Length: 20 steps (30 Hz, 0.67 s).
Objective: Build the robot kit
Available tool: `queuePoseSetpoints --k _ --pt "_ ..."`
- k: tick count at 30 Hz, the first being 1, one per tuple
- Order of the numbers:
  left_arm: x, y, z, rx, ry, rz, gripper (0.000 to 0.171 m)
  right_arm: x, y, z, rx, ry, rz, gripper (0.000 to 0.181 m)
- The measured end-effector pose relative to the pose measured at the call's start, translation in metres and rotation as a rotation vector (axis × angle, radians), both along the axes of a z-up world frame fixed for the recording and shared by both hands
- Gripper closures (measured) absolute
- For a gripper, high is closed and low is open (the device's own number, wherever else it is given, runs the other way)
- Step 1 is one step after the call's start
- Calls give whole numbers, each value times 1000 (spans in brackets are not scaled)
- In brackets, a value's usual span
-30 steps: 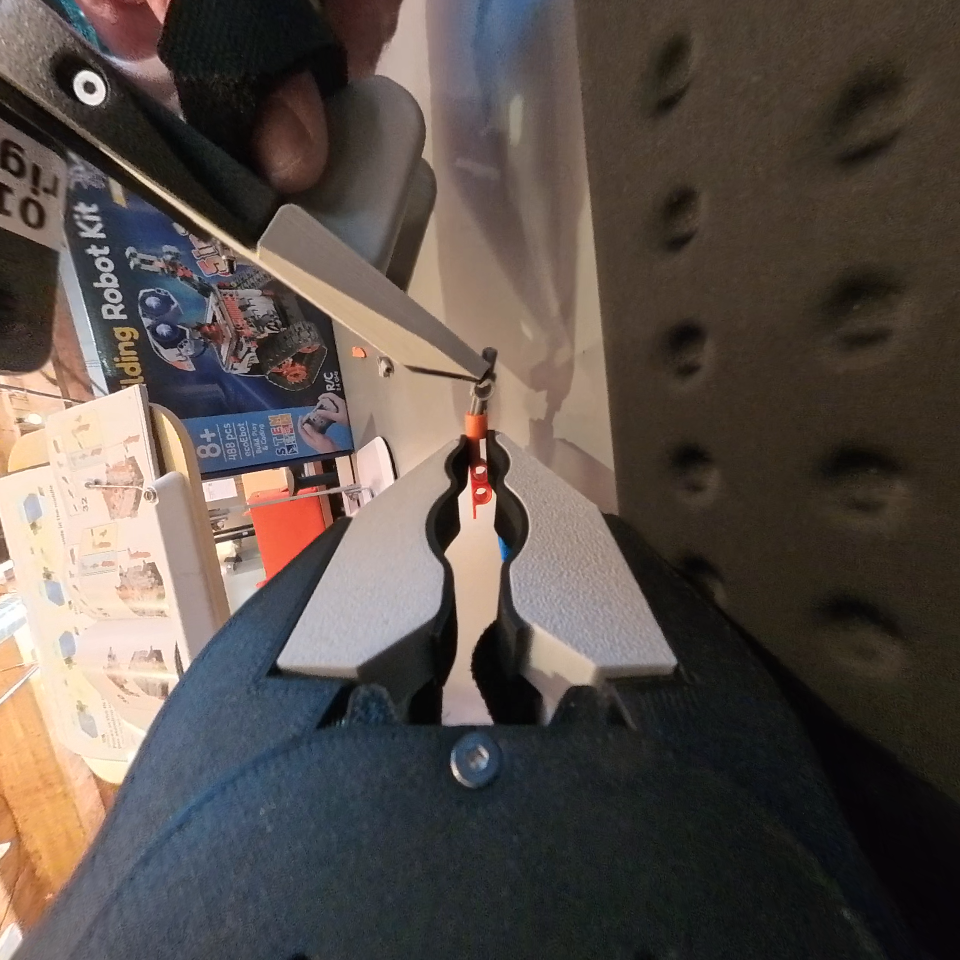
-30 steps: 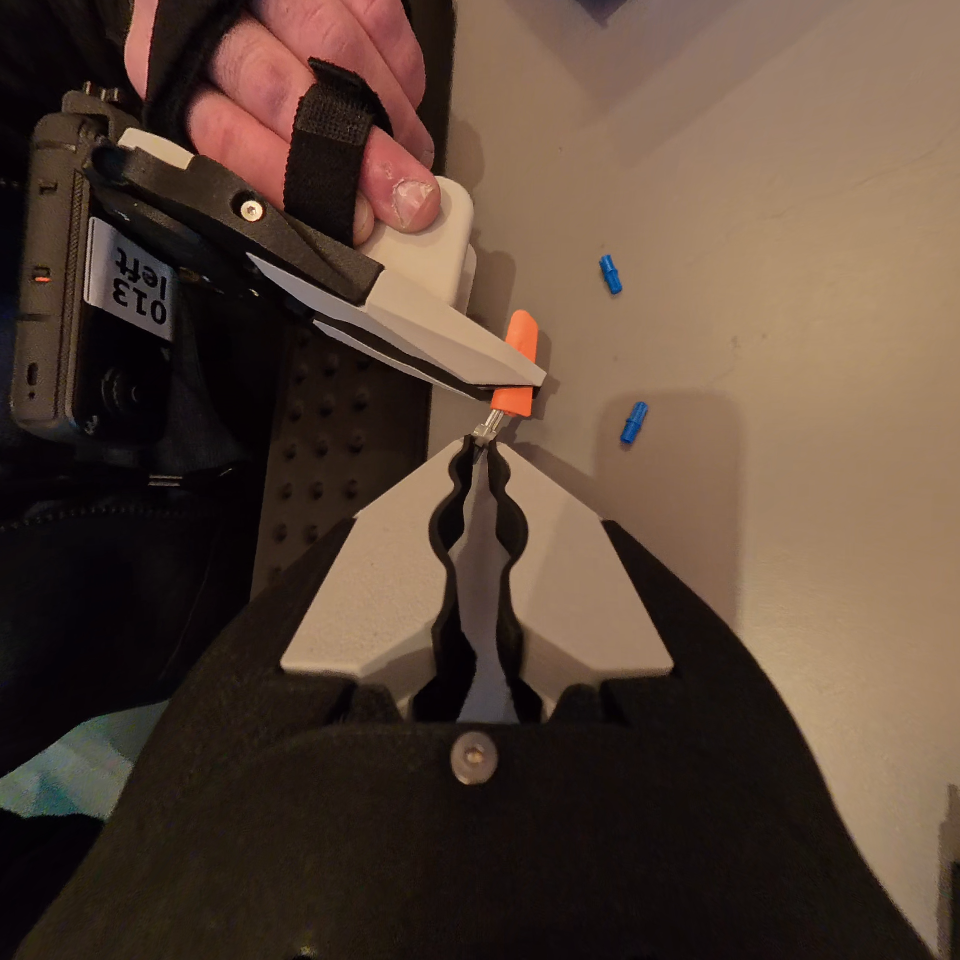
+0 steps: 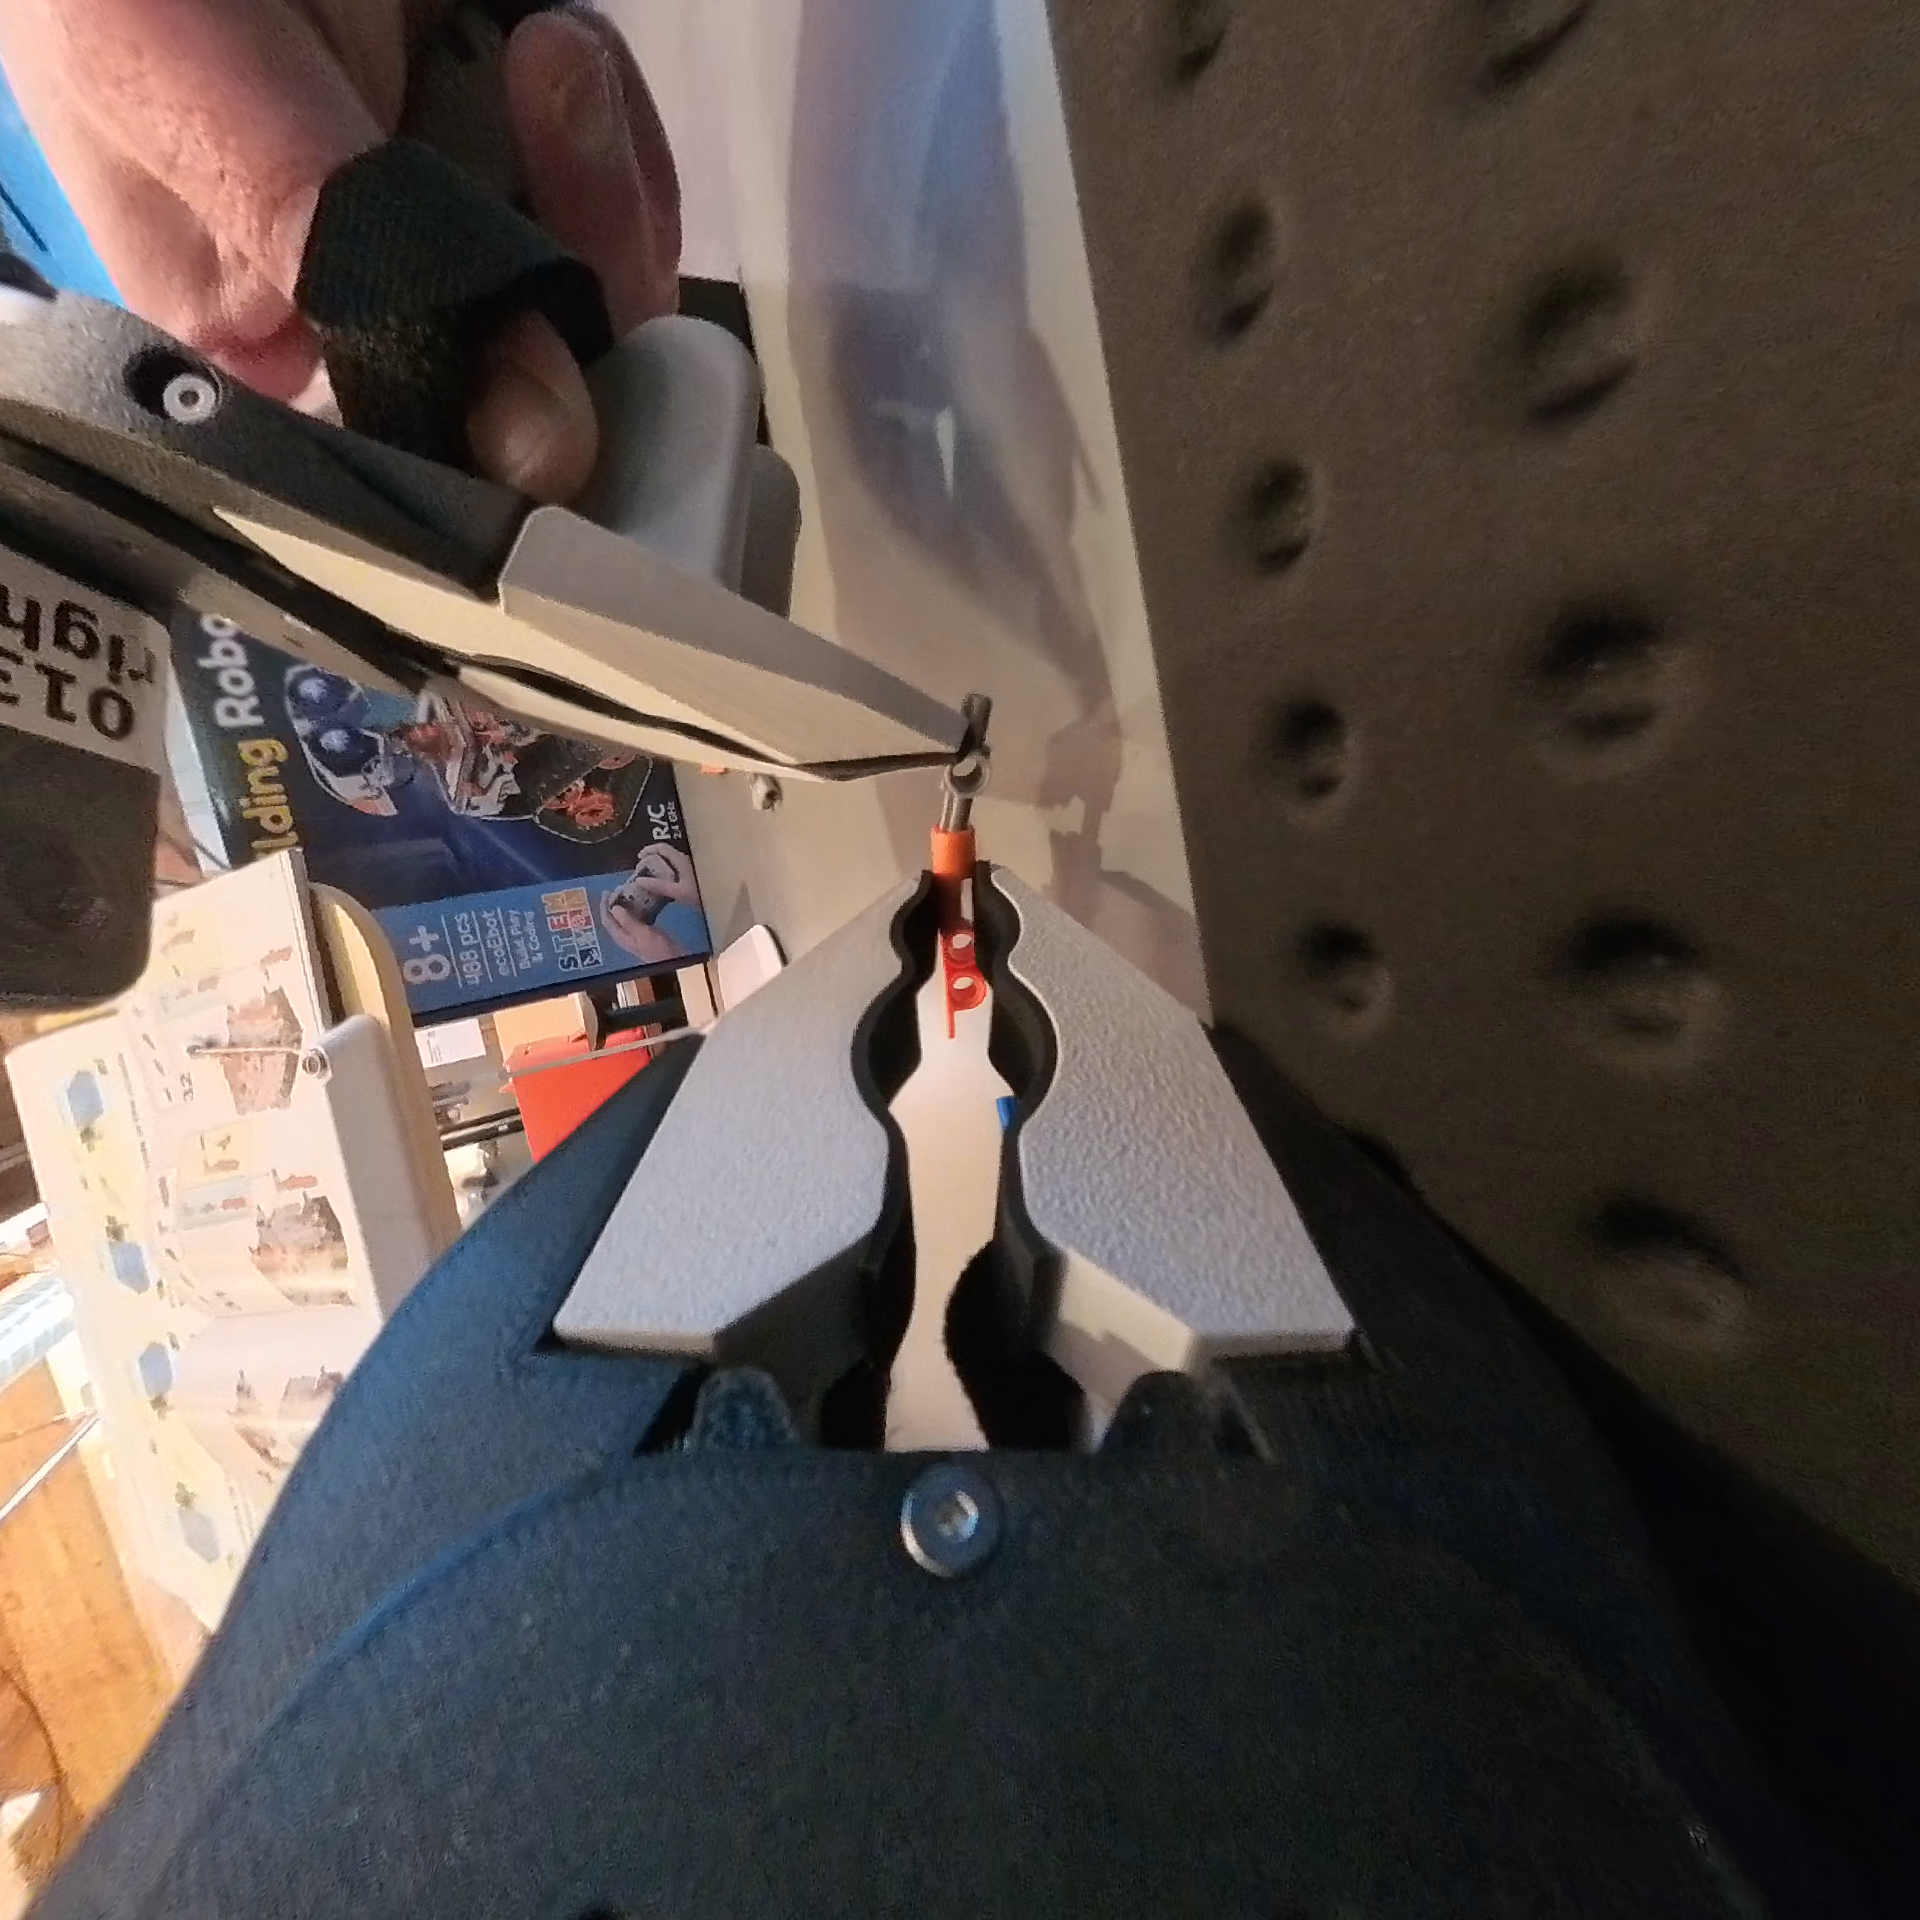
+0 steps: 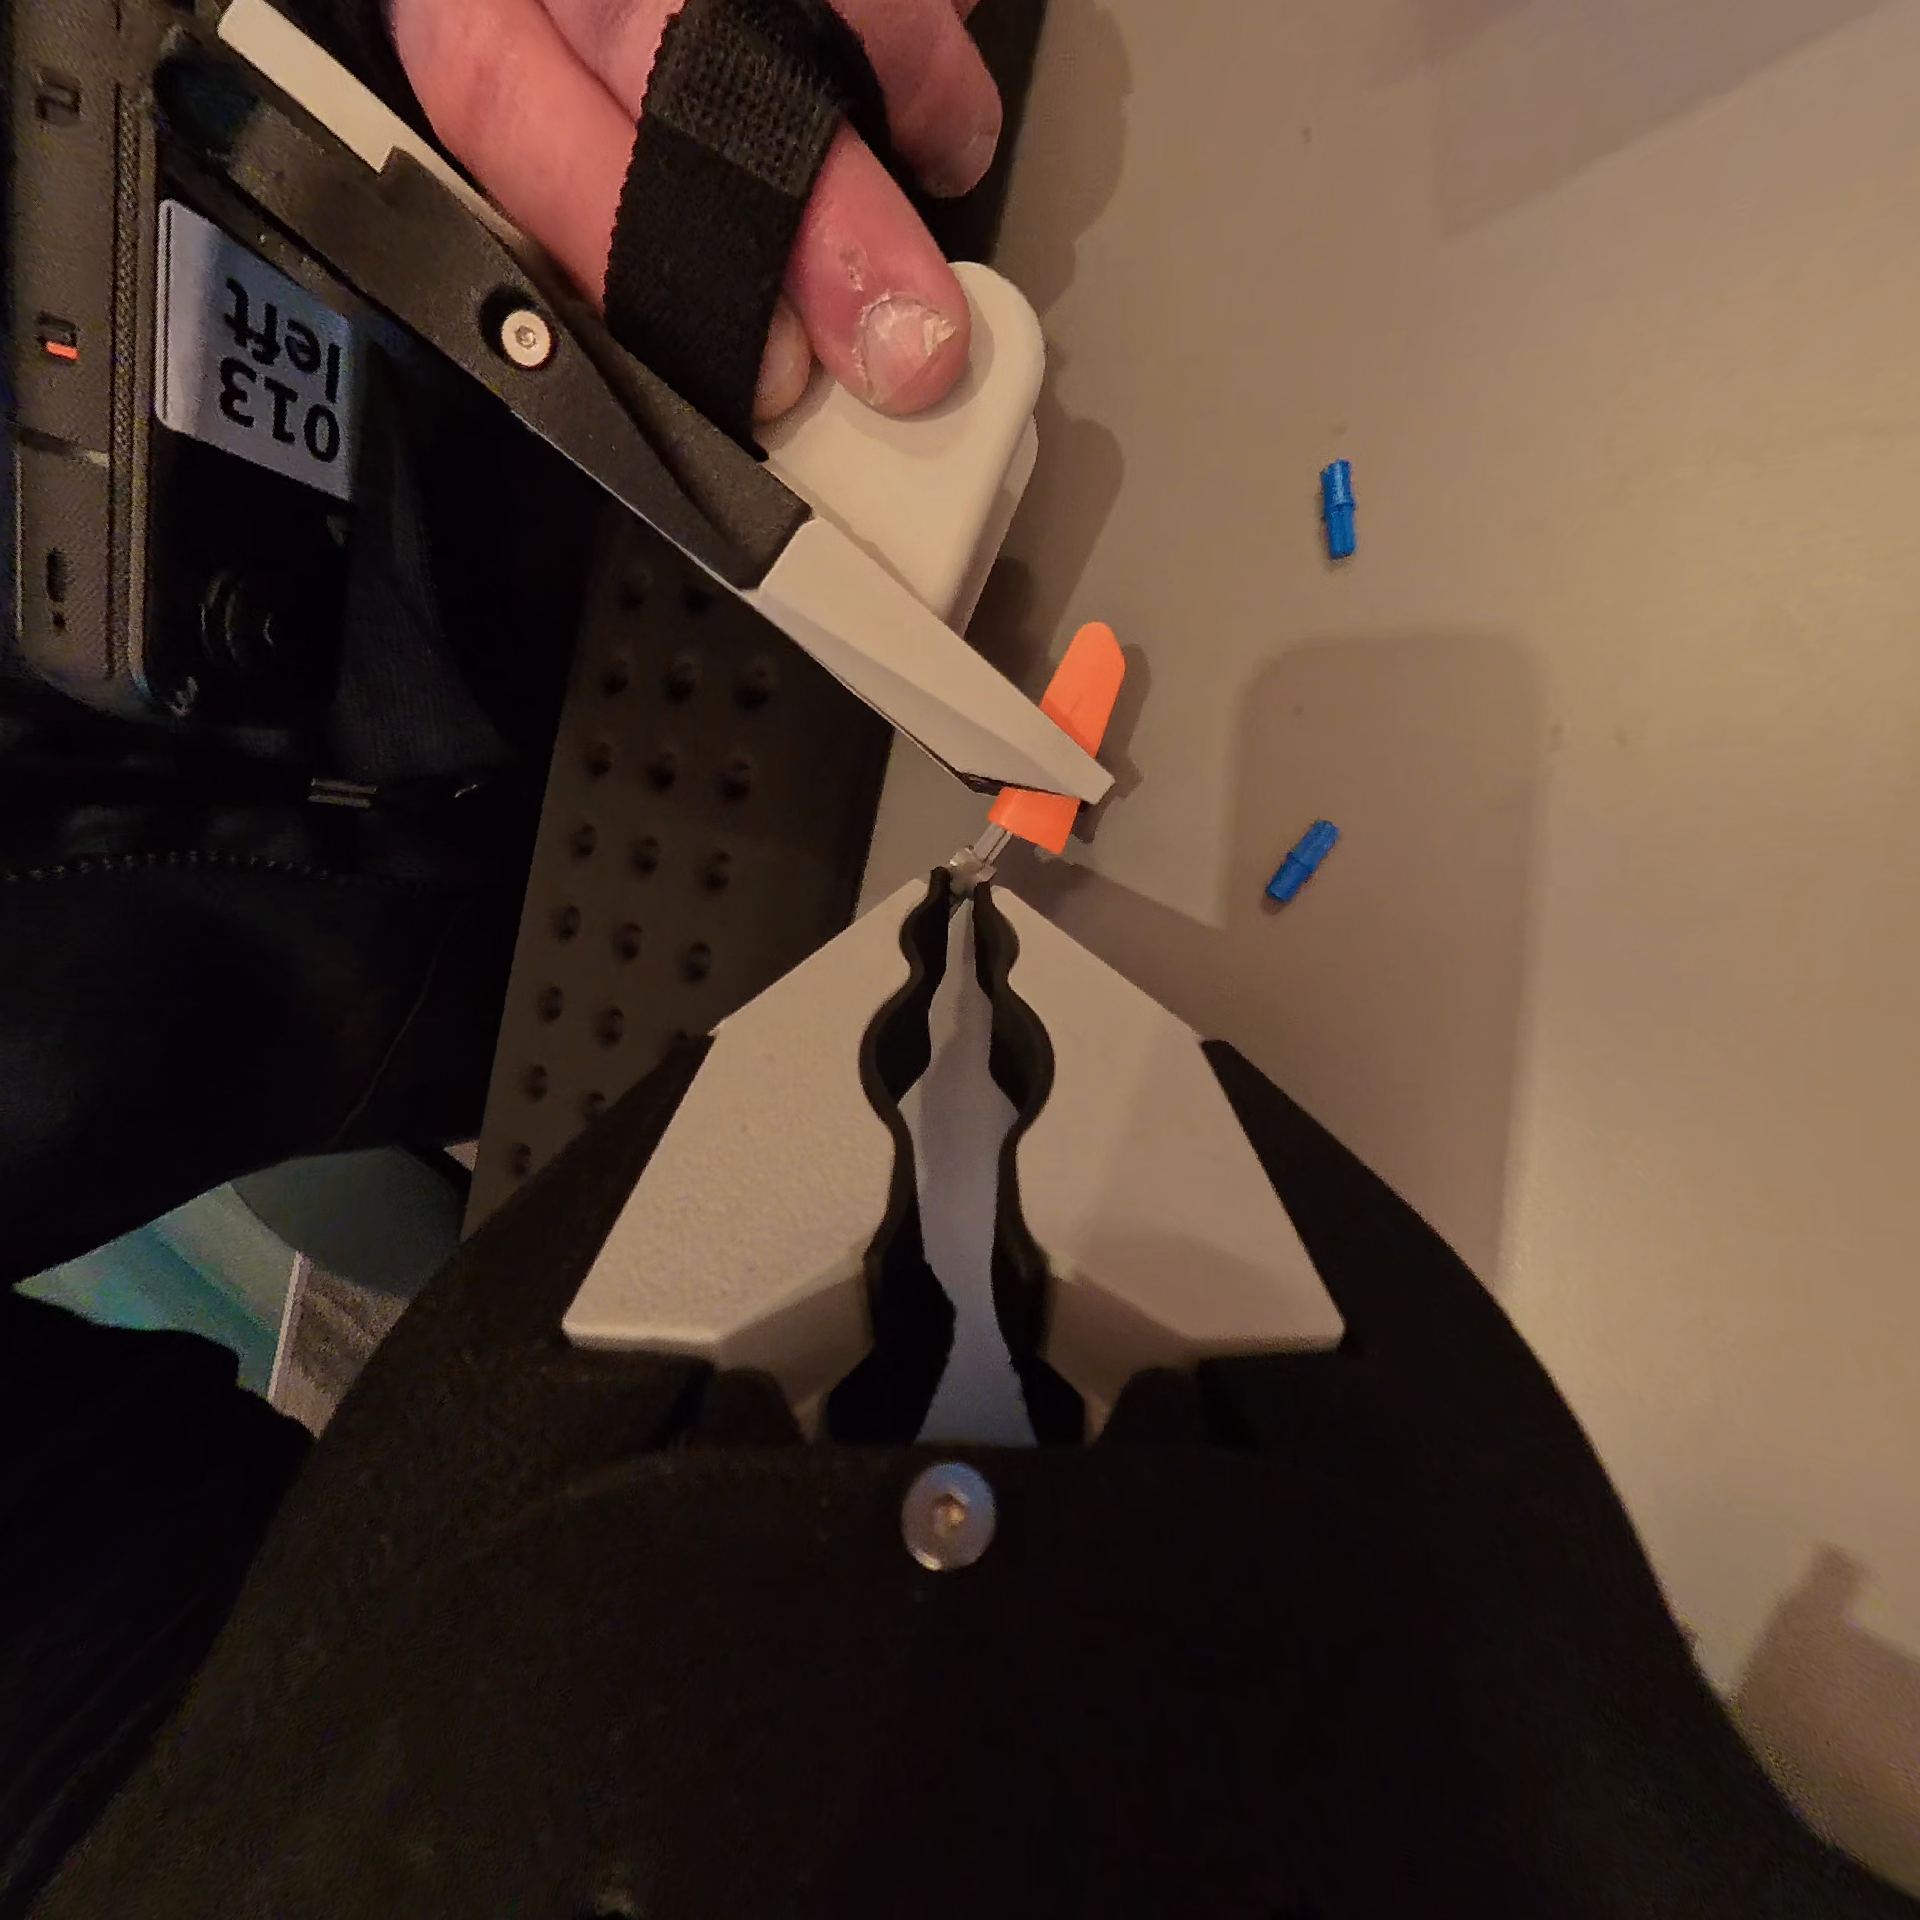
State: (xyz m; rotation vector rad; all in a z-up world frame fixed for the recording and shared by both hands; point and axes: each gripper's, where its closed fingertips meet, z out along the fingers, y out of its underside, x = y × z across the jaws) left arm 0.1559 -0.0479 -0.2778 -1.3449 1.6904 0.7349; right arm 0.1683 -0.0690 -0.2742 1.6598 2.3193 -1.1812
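In the left wrist view, a small beam is clamped between the tips of the left gripper at frame centre, and a thin pin projecting above it is pinched by the right gripper, which enters from the upper left. A perforated panel fills the right side, while a printed box and a booklet are seen at the left edge. In the right wrist view, two small pegs are found on the table, right of centre, well apart from each other.
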Motion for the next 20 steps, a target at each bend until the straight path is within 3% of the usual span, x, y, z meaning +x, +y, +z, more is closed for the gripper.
queuePoseSetpoints --k 20 --pt "-8 6 1 -1 -40 45 167 -5 5 2 117 162 -338 178"
